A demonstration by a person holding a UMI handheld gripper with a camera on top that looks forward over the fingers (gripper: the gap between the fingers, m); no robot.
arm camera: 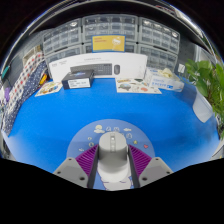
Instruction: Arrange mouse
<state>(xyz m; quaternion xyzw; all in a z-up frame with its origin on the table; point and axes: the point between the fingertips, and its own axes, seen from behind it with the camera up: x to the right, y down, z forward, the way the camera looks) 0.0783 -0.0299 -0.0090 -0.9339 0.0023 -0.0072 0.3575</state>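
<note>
Storage drawers in pale plastic line the back wall at 12 o'clock, stacked in banks to either side of a yellow-and-white sign; what the drawers hold cannot be made out. Shelving at 9 o'clock carries rows of small coloured packets, too small to identify.

Closer in, the tongs rise from 6 o'clock with the grey mouse between the two fingers. Purple pads flank the mouse on both sides and appear to press against its body, so the tongs look closed down to the mouse's width and holding it. The mouse's rear half is hidden behind the fingers and the housing, and only its rounded nose and upper shell show. Just ahead of the nose, a pale circular disc with faint markings lies on the blue worktop; whether the mouse touches it cannot be told.

Beyond the disc, the worktop runs clear to its far edge at 12 o'clock, where a white keyboard lies beside a dark device in front of a white box. Printed sheets or flat cartons lie at 1 o'clock, and another flat printed item at 10 o'clock. Leafy green foliage enters at 3 o'clock, its pot cut off from sight.
</note>
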